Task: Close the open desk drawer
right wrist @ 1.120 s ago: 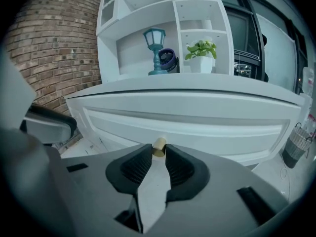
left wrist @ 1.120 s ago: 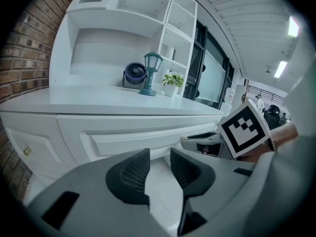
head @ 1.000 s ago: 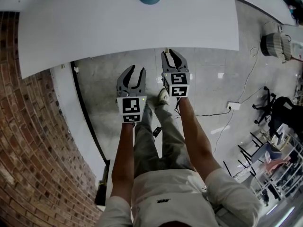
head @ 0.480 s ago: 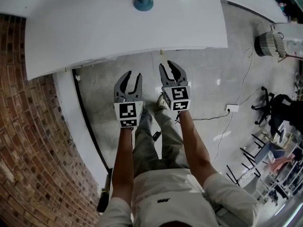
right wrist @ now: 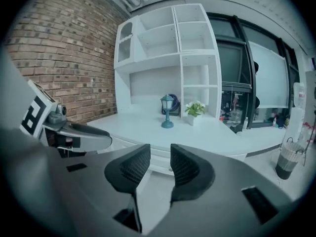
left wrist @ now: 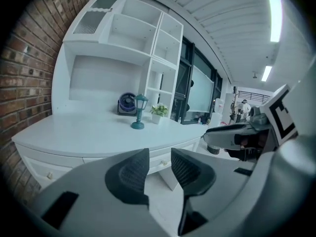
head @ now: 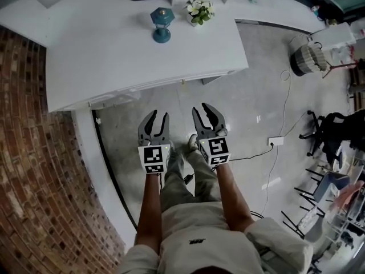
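In the head view, the left gripper [head: 158, 116] and right gripper [head: 203, 111] hang side by side over the floor [head: 251, 101], short of the desk [head: 114, 56]. Both point at its front edge and touch nothing. The drawer [head: 171, 85] shows only as a thin strip under that edge. A lamp [head: 161, 25] and a plant [head: 199, 11] stand on the desktop, and a brick wall [head: 34, 170] runs along the left.

In the left gripper view, the left gripper [left wrist: 159, 154] has its jaws apart. They have just been opening, and nothing is between them. Through the gap the drawer [left wrist: 161, 162] appears with its knob, its front about flush with the desk's face as far as can be told. The right gripper [left wrist: 219, 137] reaches in from the right.

In the right gripper view, the right gripper [right wrist: 160, 157] also has its jaws apart and empty. The drawer [right wrist: 161, 162] sits beyond the gap, under the desktop that holds the lamp [right wrist: 168, 110] and plant [right wrist: 195, 109]. The left gripper [right wrist: 91, 132] shows at the left.
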